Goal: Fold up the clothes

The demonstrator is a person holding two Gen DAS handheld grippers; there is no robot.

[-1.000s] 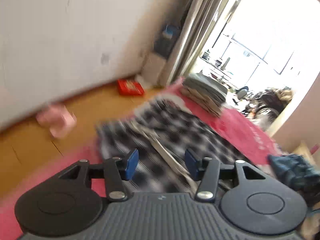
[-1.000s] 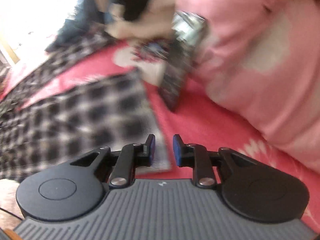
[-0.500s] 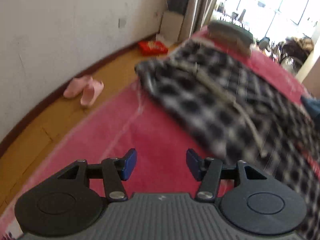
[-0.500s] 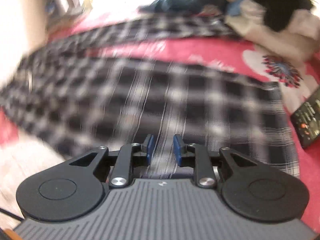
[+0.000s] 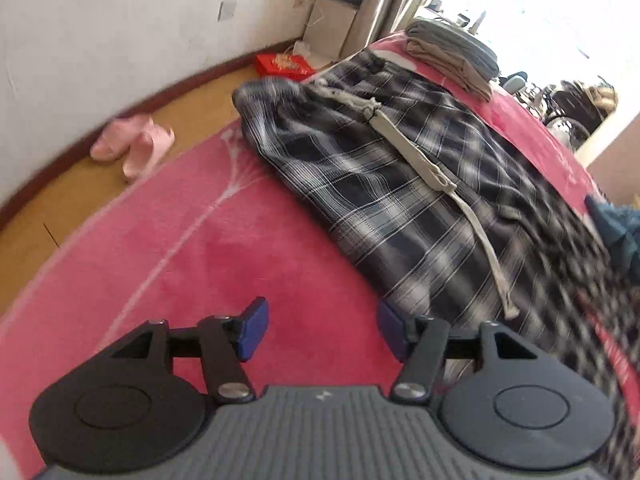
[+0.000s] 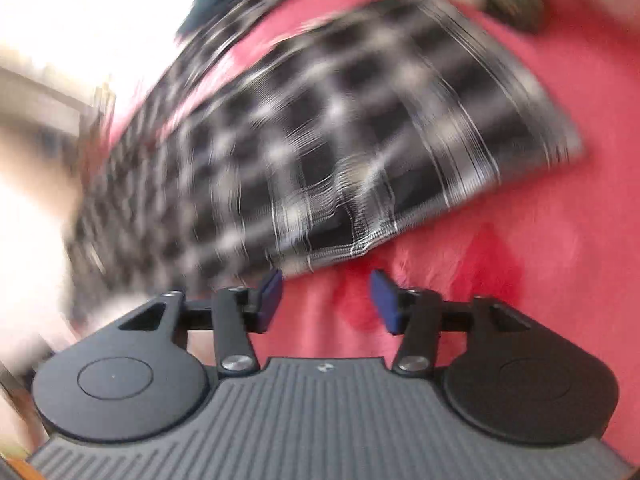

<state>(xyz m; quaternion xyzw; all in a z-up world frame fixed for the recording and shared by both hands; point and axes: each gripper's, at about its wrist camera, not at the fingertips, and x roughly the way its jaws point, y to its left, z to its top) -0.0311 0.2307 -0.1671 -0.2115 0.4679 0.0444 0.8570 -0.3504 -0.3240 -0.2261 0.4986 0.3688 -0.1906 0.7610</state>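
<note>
A: Plaid pajama pants (image 5: 400, 184) spread flat on red bedspread (image 5: 224, 248), unfolded. Left gripper (image 5: 322, 330) parted wide, empty, beside waistband edge.

B: Right gripper (image 6: 325, 298) just opening, nothing between jaws, short of hem. Risk: pinching bedspread along with fabric; loose drawstring (image 5: 420, 160) snagging mid-fold.

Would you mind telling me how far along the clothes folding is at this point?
Done: a folded stack sits at the far end of the red bed cover. In hand: nothing yet; the left gripper and right gripper, whose jaws have just been opening, are both empty near the edge of the plaid trousers. Left: these trousers lie spread out, unfolded, drawstring loose on top.
</note>
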